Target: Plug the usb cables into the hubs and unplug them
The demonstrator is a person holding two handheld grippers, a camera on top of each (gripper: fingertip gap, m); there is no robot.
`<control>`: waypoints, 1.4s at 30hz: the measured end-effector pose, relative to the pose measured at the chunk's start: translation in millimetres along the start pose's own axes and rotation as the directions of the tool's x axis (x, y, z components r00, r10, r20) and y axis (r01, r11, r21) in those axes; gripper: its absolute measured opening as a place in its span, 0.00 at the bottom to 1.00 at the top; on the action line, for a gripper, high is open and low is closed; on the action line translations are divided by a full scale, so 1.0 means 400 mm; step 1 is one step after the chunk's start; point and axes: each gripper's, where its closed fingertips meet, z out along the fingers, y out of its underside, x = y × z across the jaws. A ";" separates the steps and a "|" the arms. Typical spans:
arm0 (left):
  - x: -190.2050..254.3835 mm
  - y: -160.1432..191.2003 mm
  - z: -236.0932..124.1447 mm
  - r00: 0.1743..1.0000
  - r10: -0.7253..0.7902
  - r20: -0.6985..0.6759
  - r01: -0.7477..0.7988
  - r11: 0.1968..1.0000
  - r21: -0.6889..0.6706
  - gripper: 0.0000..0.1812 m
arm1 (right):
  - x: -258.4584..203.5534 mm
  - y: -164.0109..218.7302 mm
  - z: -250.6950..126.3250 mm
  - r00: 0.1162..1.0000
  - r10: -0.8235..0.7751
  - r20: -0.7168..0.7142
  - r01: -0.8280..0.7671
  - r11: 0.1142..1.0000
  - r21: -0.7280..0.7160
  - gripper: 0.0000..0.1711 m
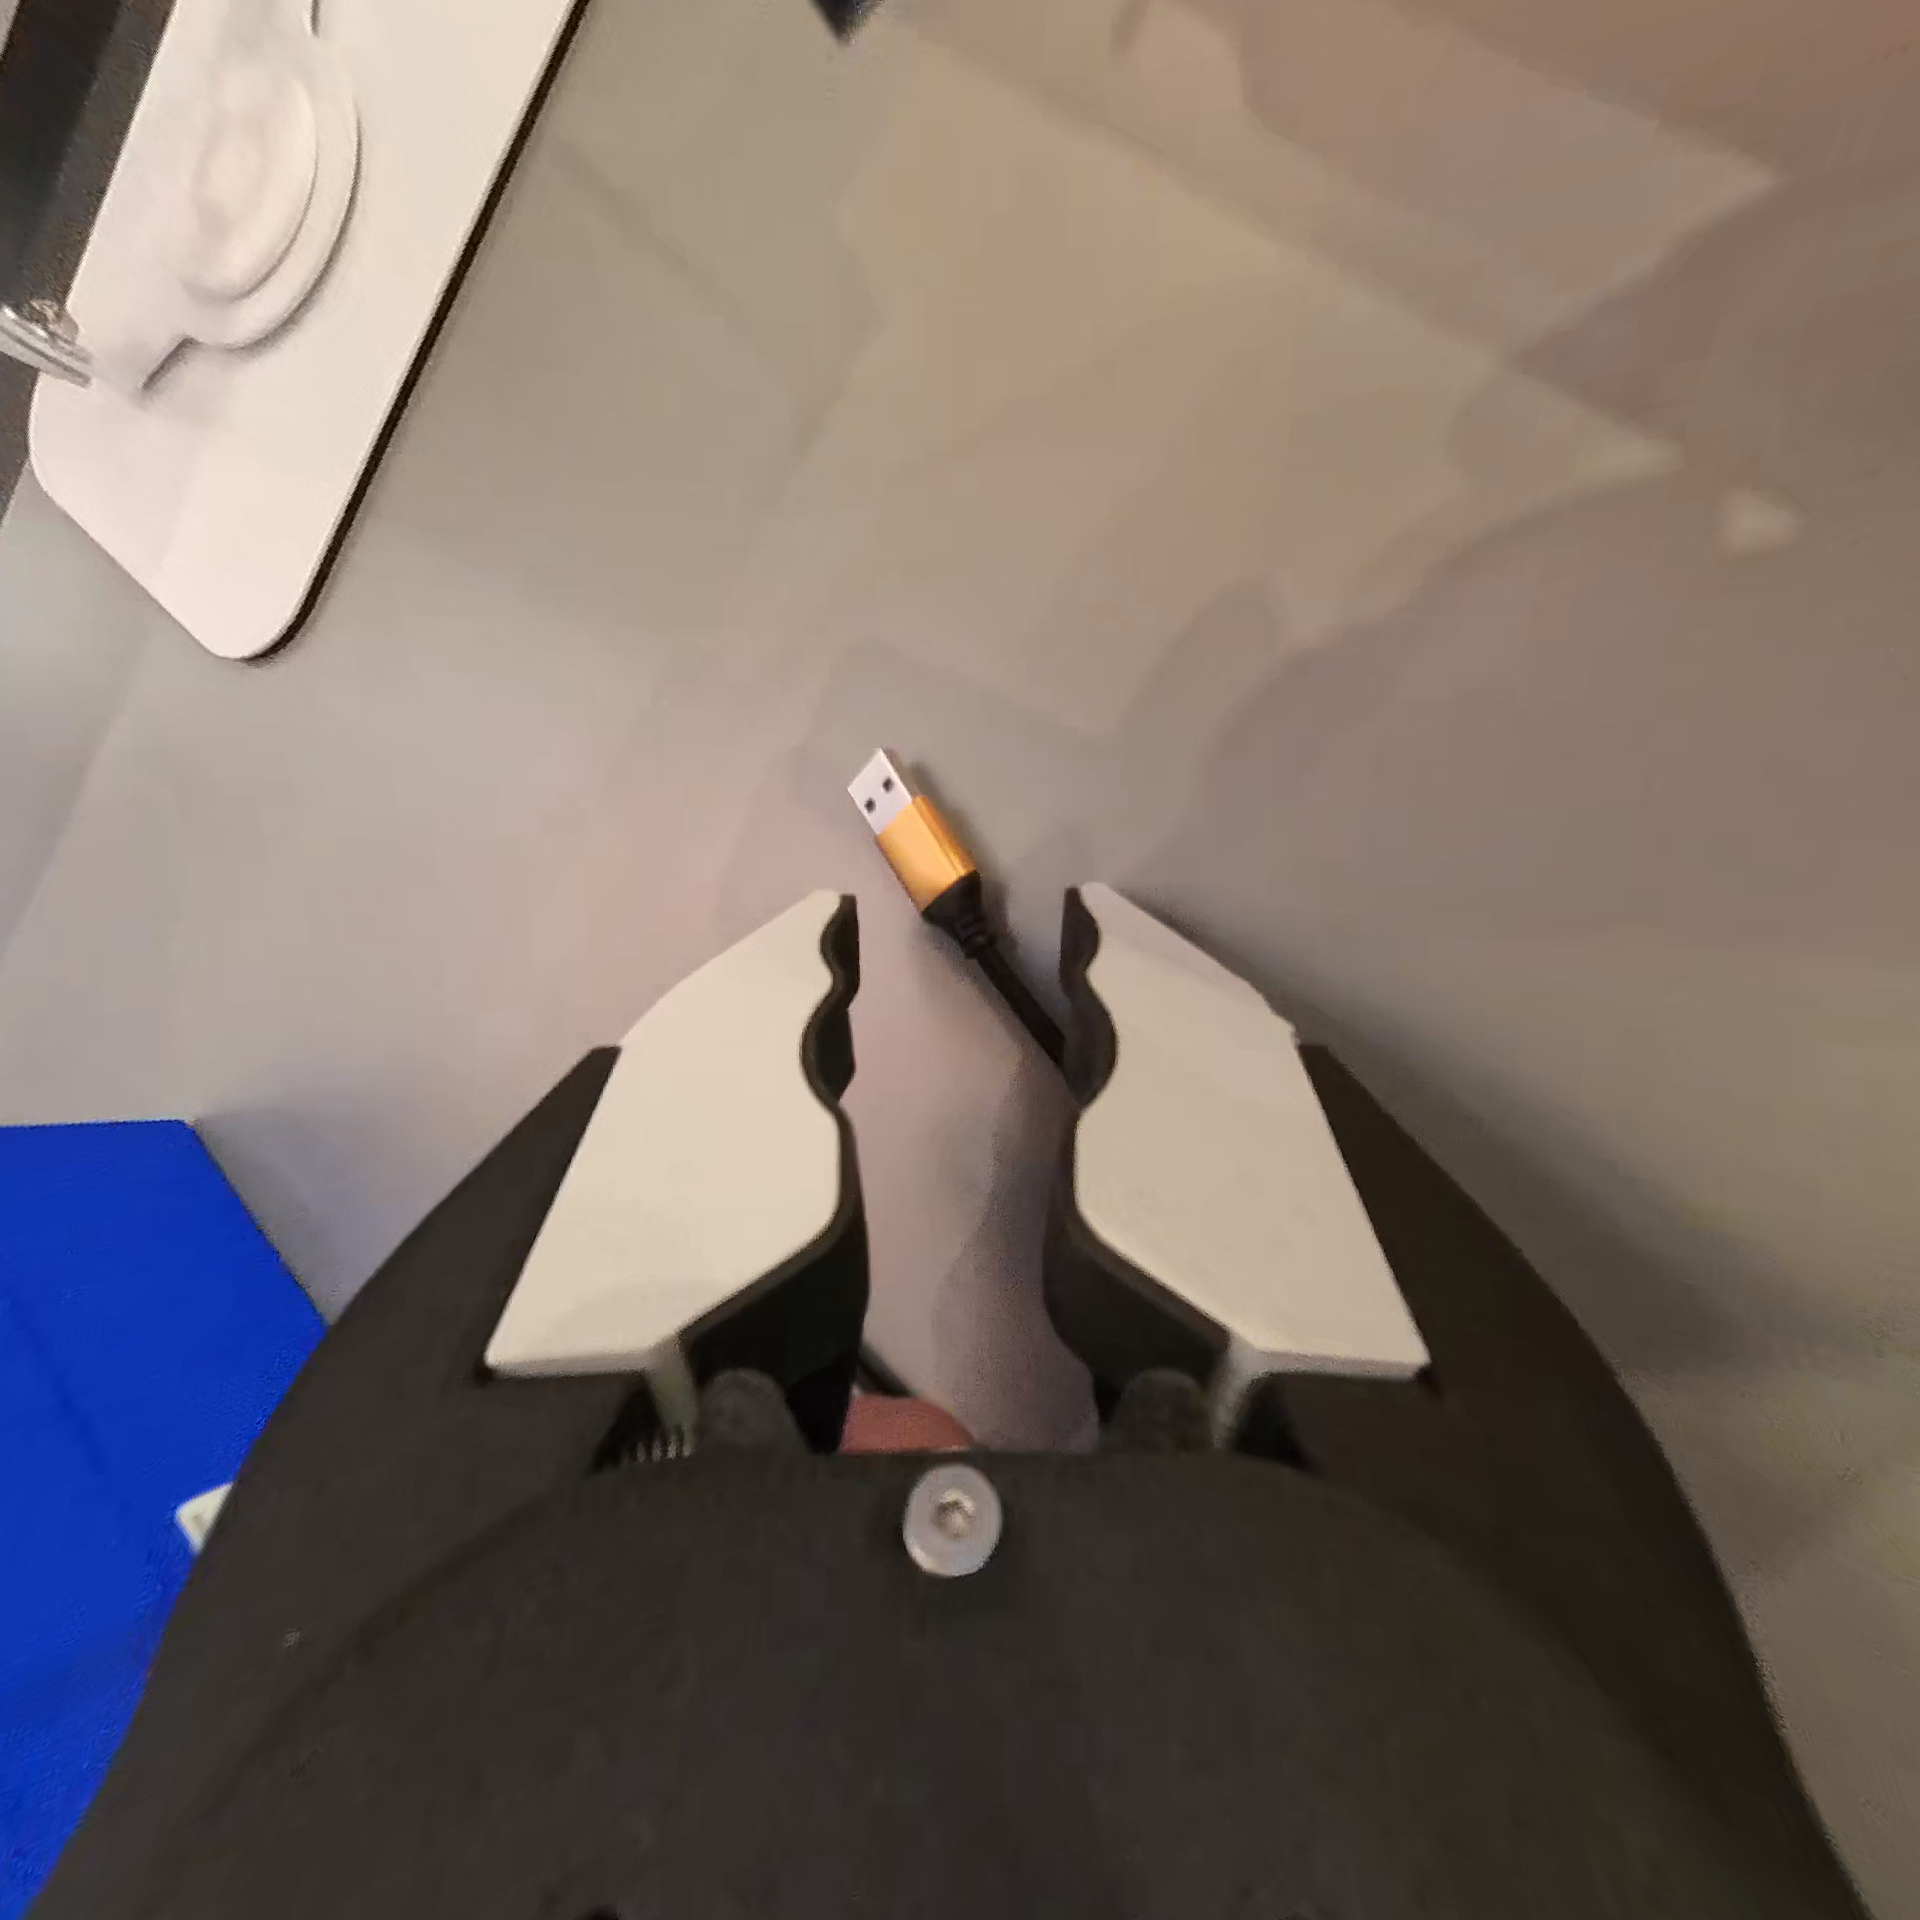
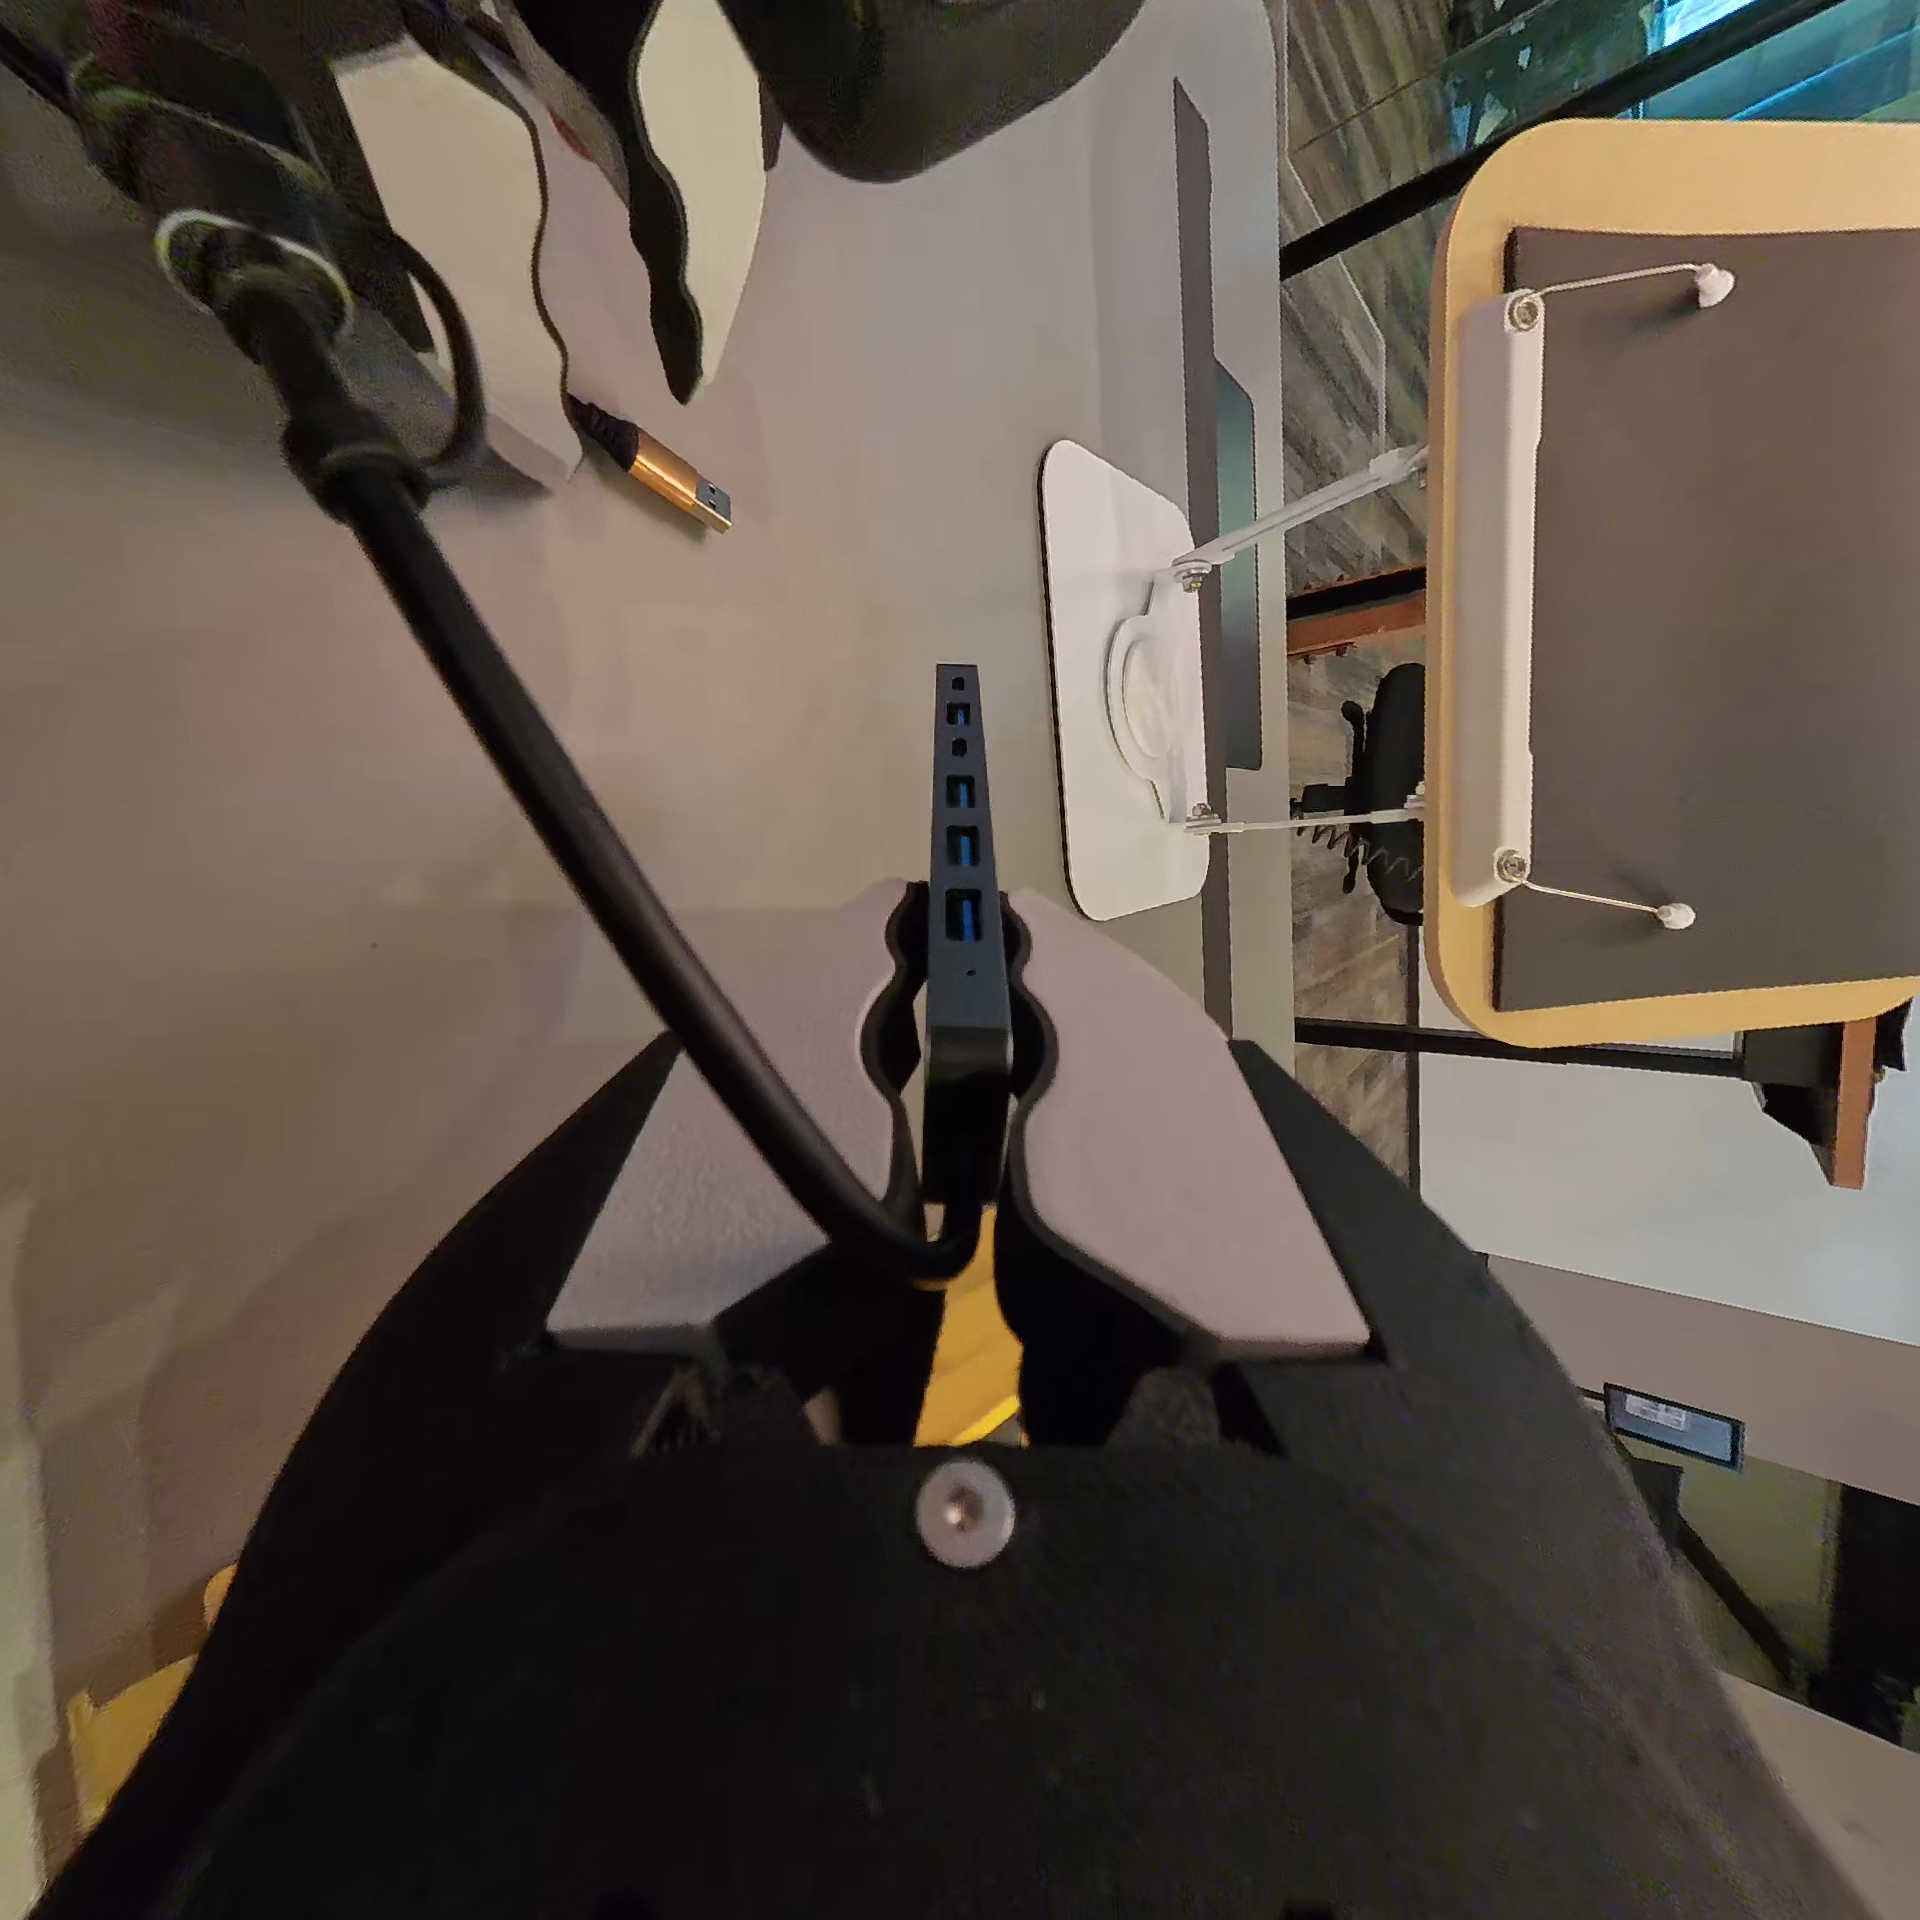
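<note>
A USB plug with a gold shell and silver tip (image 1: 909,826) lies on the grey table, its black cable running back between my left fingers. My left gripper (image 1: 958,909) is open just behind the plug and holds nothing. The plug also shows in the right wrist view (image 2: 681,486), with the left gripper (image 2: 634,416) right behind it. My right gripper (image 2: 961,904) is shut on a slim black USB hub (image 2: 964,831), held on edge with its blue ports facing me. The hub's thick black cable (image 2: 540,727) curves away to the upper left.
A white rounded pad with a round white stand (image 1: 239,260) lies at the far left of the table; it also shows in the right wrist view (image 2: 1127,686). A blue box (image 1: 114,1403) sits near left. A wood-edged board with a white bracket (image 2: 1662,582) stands beyond the table edge. Spacing between my two grippers at the tips: around 15 cm.
</note>
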 end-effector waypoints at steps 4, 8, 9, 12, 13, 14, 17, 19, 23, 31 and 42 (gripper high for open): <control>-0.006 0.004 0.017 0.999 -0.038 -0.001 0.038 0.999 -0.024 0.07 | 0.003 0.002 -0.001 1.000 0.010 -0.003 -0.010 1.000 0.004 0.06; -0.011 0.000 0.021 1.000 -0.022 0.005 0.022 1.000 -0.016 0.06 | 0.004 0.002 -0.001 1.000 0.013 -0.002 -0.013 1.000 0.007 0.06; -0.014 0.000 0.021 1.000 -0.015 0.011 0.015 1.000 -0.007 0.06 | 0.004 0.002 -0.001 1.000 0.014 -0.001 -0.014 1.000 0.007 0.06; -0.010 -0.007 0.018 0.999 -0.023 -0.030 0.024 0.999 0.029 0.04 | 0.002 0.002 -0.001 1.000 0.015 0.001 -0.015 1.000 0.010 0.06; -0.010 -0.007 0.017 0.999 -0.030 -0.041 0.031 0.999 0.032 0.04 | 0.001 0.001 -0.001 1.000 0.013 0.004 -0.013 1.000 0.011 0.06; -0.004 -0.011 0.014 0.998 -0.023 -0.064 0.026 0.998 0.049 0.04 | 0.000 0.001 0.000 1.000 0.013 0.006 -0.013 1.000 0.012 0.06; -0.019 -0.031 -0.010 0.999 0.036 -0.034 -0.033 0.995 0.091 0.04 | -0.005 0.003 0.003 1.000 0.002 0.011 -0.002 1.000 0.003 0.06; -0.028 -0.058 -0.040 0.997 0.077 -0.021 -0.073 0.989 0.130 0.04 | -0.009 0.003 0.006 1.000 -0.001 0.017 0.001 1.000 0.002 0.06; -0.026 -0.120 -0.116 0.967 0.256 0.018 -0.253 0.944 0.210 0.04 | -0.023 0.003 0.017 0.999 -0.032 0.031 0.032 0.999 -0.008 0.06; 0.055 -0.168 -0.179 0.802 0.592 0.078 -0.591 0.767 0.249 0.04 | -0.048 -0.012 0.033 0.993 -0.106 0.047 0.107 0.994 -0.025 0.06; 0.072 -0.158 -0.167 0.774 0.633 -0.011 -0.613 0.755 0.233 0.04 | -0.081 -0.043 0.052 0.970 -0.241 0.041 0.243 0.969 -0.051 0.06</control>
